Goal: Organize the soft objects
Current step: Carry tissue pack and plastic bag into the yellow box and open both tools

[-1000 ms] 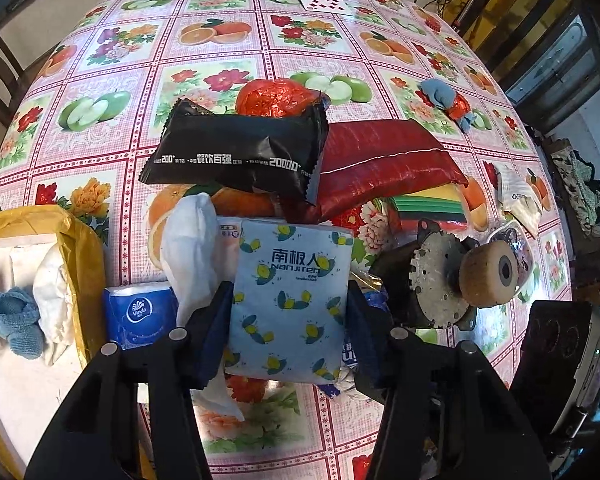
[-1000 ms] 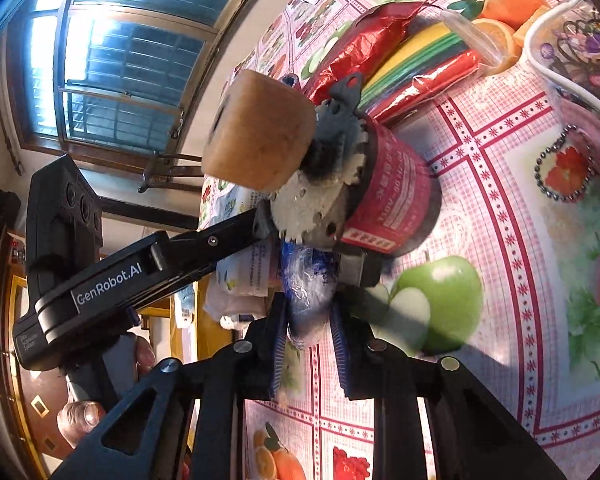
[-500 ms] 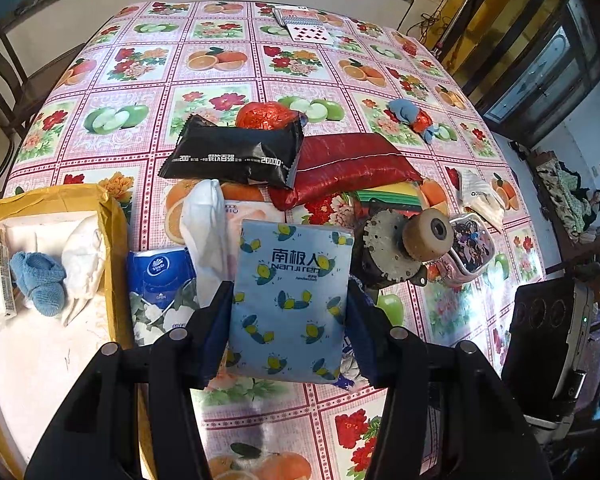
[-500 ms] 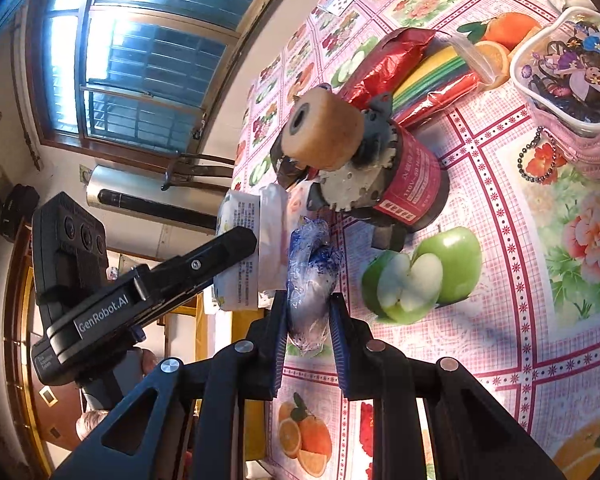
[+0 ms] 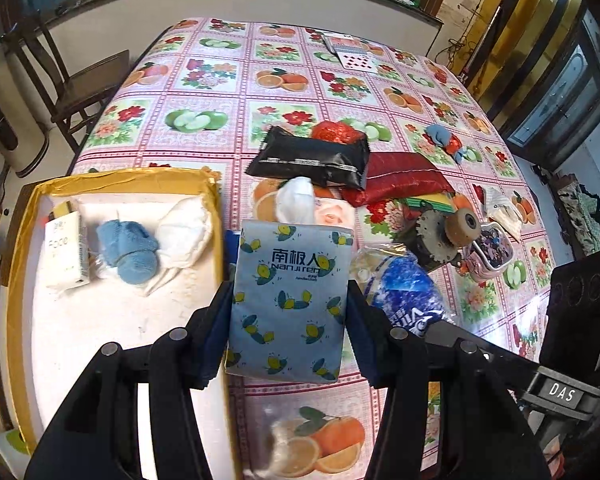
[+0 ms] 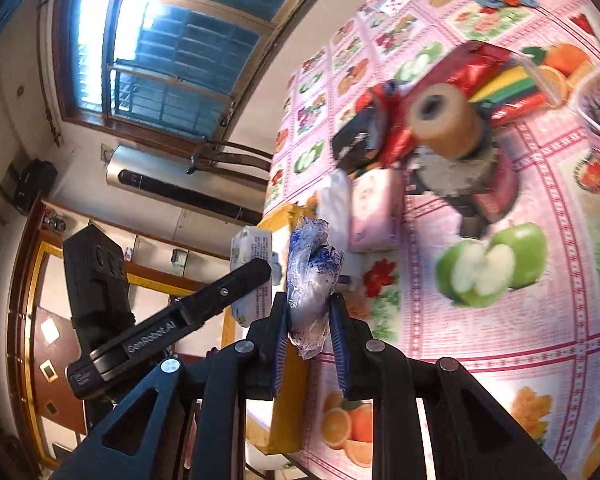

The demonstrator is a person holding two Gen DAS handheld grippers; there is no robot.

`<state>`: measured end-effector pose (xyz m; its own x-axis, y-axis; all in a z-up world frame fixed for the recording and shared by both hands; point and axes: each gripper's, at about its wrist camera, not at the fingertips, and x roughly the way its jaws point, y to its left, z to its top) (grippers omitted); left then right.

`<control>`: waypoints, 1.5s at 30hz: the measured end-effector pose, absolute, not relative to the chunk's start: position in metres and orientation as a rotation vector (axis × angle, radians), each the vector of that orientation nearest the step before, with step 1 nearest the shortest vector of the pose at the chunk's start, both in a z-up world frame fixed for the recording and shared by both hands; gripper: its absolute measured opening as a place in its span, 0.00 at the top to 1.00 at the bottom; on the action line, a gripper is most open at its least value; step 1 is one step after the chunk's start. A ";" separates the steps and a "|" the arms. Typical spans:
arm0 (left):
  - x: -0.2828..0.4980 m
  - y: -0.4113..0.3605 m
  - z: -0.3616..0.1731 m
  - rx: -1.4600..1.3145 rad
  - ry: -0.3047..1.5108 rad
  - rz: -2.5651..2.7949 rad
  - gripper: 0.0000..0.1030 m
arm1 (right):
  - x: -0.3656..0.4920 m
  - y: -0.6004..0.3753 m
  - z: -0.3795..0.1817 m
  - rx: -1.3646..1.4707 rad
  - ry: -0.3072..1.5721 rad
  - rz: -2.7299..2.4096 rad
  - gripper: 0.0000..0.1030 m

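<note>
Left wrist: tissue pack (image 5: 288, 304) clamped between left tool (image 5: 286, 316) fingers.

both packs now hang higher above the tabletop (image 5: 228, 92) than a second ago. the left hand-held gripper (image 5: 288, 320) carries the blue tissue pack (image 5: 290, 304) toward the yellow box (image 5: 16, 240), and the right hand-held gripper (image 6: 308, 334) brings the crumpled blue-and-white pack (image 6: 312, 280) up beside it.

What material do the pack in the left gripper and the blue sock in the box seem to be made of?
The pack looks like thin printed plastic film with a slight sheen, probably over soft tissues: it dents a little between the left gripper pads. The blue sock looks like fuzzy knit fabric, matte; its surface is fluffy and unshiny.
</note>
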<state>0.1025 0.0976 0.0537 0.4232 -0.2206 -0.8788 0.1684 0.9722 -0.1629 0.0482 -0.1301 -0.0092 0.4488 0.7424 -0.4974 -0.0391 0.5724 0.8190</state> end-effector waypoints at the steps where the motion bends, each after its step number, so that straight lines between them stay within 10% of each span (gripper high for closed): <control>1: 0.102 0.107 0.055 -0.057 1.104 -0.224 0.49 | 0.052 -0.122 -0.005 0.827 0.996 0.572 0.80; 30: 0.103 0.238 -0.018 -0.178 1.194 -0.015 0.49 | 0.086 0.059 -0.027 0.531 1.167 0.585 0.80; 45: 0.096 0.240 -0.021 -0.188 1.200 0.032 0.48 | 0.066 0.067 -0.008 0.370 1.151 0.593 0.64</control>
<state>0.0960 0.2396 -0.0212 0.3643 -0.0746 -0.9283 -0.1245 0.9839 -0.1280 0.0655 0.0667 -0.0079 0.2812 0.6118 -0.7394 -0.2469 0.7906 0.5603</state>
